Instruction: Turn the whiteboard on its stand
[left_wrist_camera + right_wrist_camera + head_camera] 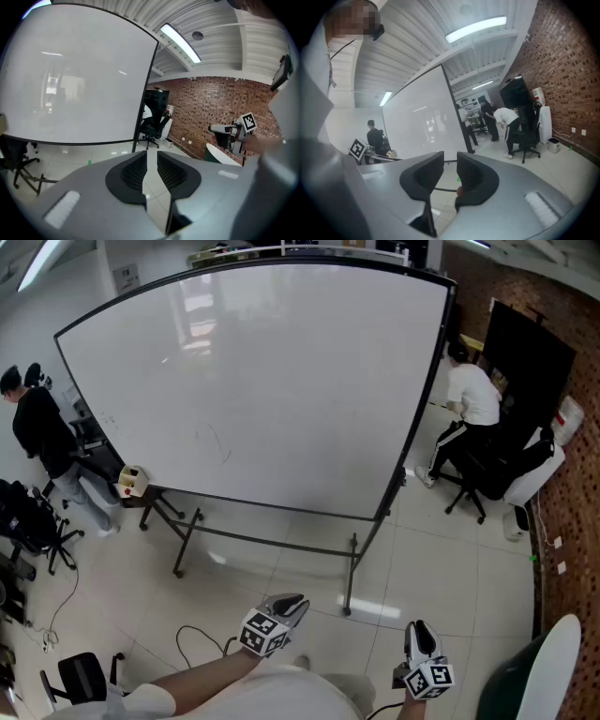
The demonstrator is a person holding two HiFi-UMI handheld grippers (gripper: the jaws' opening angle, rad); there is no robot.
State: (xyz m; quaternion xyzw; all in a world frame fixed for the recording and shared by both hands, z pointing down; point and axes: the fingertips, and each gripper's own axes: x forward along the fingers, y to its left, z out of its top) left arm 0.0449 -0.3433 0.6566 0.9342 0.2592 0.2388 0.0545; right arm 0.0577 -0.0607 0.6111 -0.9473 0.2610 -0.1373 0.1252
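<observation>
Right now I see the whiteboard [272, 381] upright on its stand [267, 542], well apart from both tools: at twelve o'clock from my left gripper [287, 603], at eleven o'clock from my right gripper [421, 634]. Both pairs of jaws stand slightly parted, gripping nothing.

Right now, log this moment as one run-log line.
whiteboard: upright on stand, untouched | left gripper: open, empty | right gripper: open, empty

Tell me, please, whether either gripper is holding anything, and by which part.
Nothing is held: the left gripper and the right gripper each show jaws slightly apart with nothing between them, short of the large white whiteboard.
</observation>
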